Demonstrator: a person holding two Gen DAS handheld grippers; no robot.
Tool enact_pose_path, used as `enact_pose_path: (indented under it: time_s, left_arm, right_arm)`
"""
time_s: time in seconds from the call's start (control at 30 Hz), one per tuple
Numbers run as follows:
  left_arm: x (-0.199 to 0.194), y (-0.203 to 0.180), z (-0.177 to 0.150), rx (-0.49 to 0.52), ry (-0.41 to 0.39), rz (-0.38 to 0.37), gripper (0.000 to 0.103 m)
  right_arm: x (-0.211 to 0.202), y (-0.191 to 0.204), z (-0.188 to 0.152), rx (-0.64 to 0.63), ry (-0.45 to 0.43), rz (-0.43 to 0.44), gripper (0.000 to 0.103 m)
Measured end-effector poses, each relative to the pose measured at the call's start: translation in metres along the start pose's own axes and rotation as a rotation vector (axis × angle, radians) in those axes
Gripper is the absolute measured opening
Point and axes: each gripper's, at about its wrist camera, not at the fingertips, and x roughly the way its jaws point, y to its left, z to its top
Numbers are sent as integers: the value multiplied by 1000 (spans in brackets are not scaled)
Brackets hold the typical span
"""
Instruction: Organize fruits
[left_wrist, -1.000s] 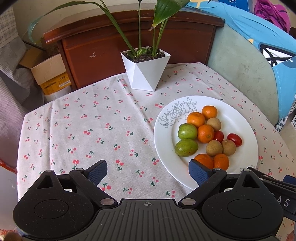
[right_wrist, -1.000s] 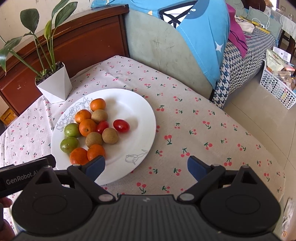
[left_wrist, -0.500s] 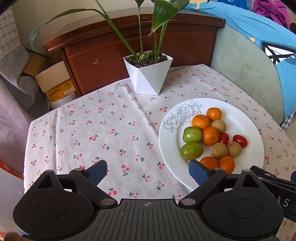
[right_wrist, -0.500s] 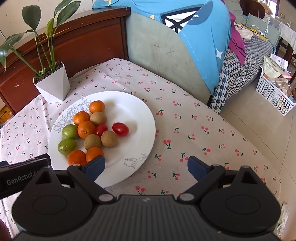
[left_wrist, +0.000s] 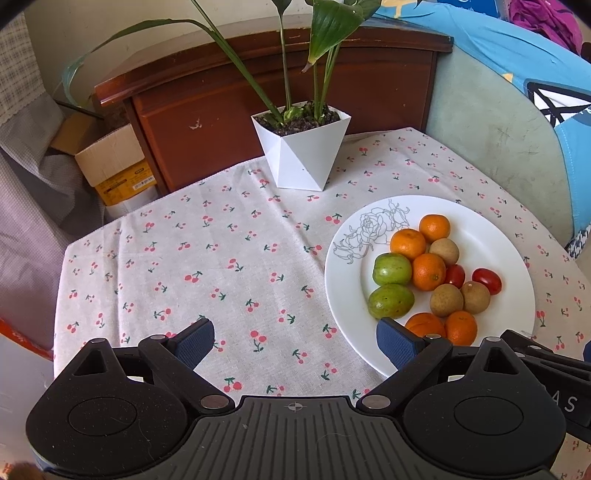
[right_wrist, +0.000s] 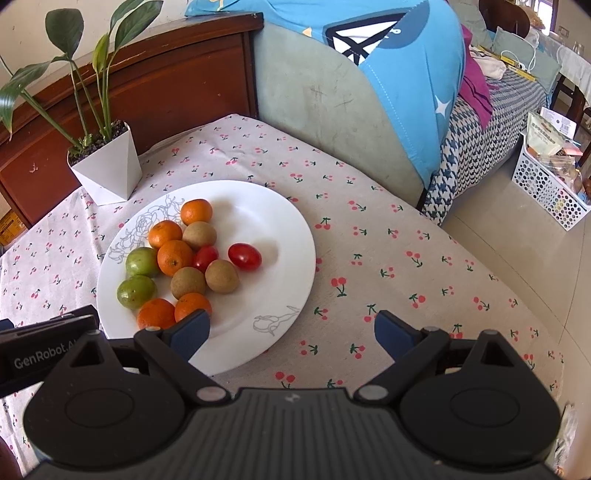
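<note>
A white plate (left_wrist: 491, 236) (right_wrist: 273, 221) on the cherry-print tablecloth holds grouped fruit: several oranges (left_wrist: 428, 271) (right_wrist: 174, 257), two green fruits (left_wrist: 390, 301) (right_wrist: 136, 291), three brown kiwis (left_wrist: 446, 300) (right_wrist: 221, 275) and two red cherry tomatoes (left_wrist: 487, 280) (right_wrist: 244, 256). My left gripper (left_wrist: 295, 341) is open and empty, above the cloth at the plate's near left rim. My right gripper (right_wrist: 291, 328) is open and empty, above the plate's near right rim.
A white pot with a green plant (left_wrist: 301, 151) (right_wrist: 107, 170) stands at the table's far side before a wooden headboard (left_wrist: 221, 110). A cardboard box (left_wrist: 110, 162) sits left of the table. A bed with blue bedding (right_wrist: 406, 74) and a white basket (right_wrist: 550, 188) lie right.
Both grippers have drawn back and up a little from the plate, so the table appears slightly farther away. Both stay open and empty. The fruit has not moved.
</note>
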Motion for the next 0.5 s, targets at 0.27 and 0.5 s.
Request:
enact_pose_path:
  time_s: [0.27,0.5]
  left_arm:
    - [1,1,0,-2,8,5,96]
    - [-1,5,-2,-5,9,3,96]
  right_arm:
    - [1,1,-1,-4,5,4,96]
    - [0,3,-3,-13,4,17,96]
